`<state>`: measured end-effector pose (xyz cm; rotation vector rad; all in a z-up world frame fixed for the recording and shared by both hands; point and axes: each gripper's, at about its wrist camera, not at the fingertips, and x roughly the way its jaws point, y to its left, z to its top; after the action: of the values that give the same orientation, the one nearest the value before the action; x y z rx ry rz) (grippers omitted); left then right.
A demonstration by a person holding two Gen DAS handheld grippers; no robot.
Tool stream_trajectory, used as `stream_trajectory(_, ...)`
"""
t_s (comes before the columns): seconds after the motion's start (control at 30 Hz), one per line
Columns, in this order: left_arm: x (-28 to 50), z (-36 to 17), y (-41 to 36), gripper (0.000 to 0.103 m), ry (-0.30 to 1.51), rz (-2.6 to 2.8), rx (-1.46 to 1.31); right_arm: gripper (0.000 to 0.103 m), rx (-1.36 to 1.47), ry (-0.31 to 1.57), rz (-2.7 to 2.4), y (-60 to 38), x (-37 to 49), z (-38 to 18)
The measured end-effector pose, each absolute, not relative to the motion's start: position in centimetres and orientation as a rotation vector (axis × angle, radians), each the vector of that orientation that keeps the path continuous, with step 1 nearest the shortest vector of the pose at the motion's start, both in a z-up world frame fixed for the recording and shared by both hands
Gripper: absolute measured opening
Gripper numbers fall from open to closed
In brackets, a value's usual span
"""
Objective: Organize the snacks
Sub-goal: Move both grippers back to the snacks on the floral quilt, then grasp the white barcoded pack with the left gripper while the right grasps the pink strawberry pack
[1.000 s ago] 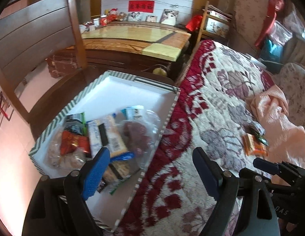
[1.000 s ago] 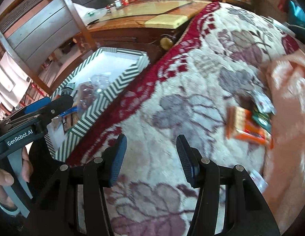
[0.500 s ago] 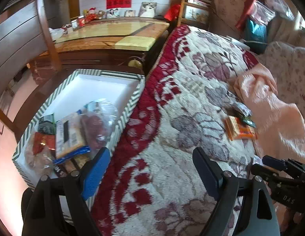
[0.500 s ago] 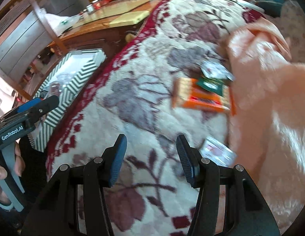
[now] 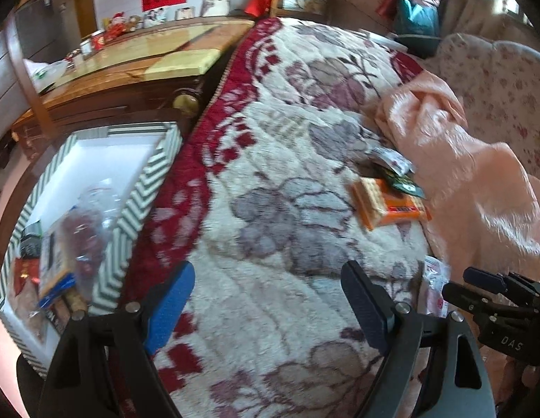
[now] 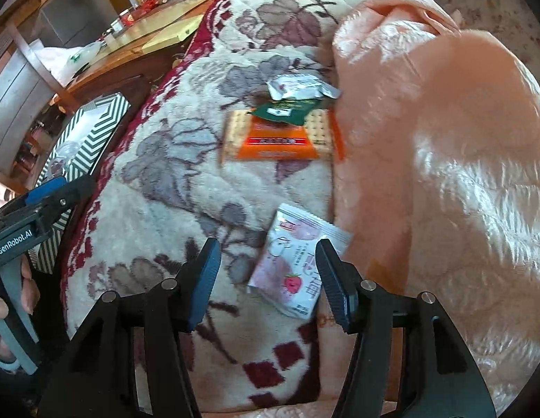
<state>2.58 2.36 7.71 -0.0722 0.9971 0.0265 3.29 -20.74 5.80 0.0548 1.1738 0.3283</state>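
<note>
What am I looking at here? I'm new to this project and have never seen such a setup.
No robot here: a person holds a hand-held gripper in each hand, each with a fisheye camera looking along its two fingers. The left hand-held gripper is open and empty over a floral blanket, with the striped box of collected snacks to its left. The right hand-held gripper, also open, hovers by a pink strawberry snack pouch. Farther off on the blanket lie an orange cracker pack, a dark green packet lying on it and a silver-white packet, beside a peach blanket. Nothing is held.
</note>
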Motion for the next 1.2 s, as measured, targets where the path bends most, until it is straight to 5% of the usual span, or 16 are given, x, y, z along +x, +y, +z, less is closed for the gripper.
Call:
stream_trajectory(0.87, 12.8, 6.7, -3.9, 0.087, 1.108, -0.231, -0.107, 0.057, 0.138, 1.212, 0.332, -23.2, 4.3, 3.9)
stream_trajectory(1.2, 19.6, 5.2, -9.7, 0.088, 1.143, -0.453, 0.091, 0.057, 0.168, 1.222, 0.354, -23.7, 4.4, 3.3)
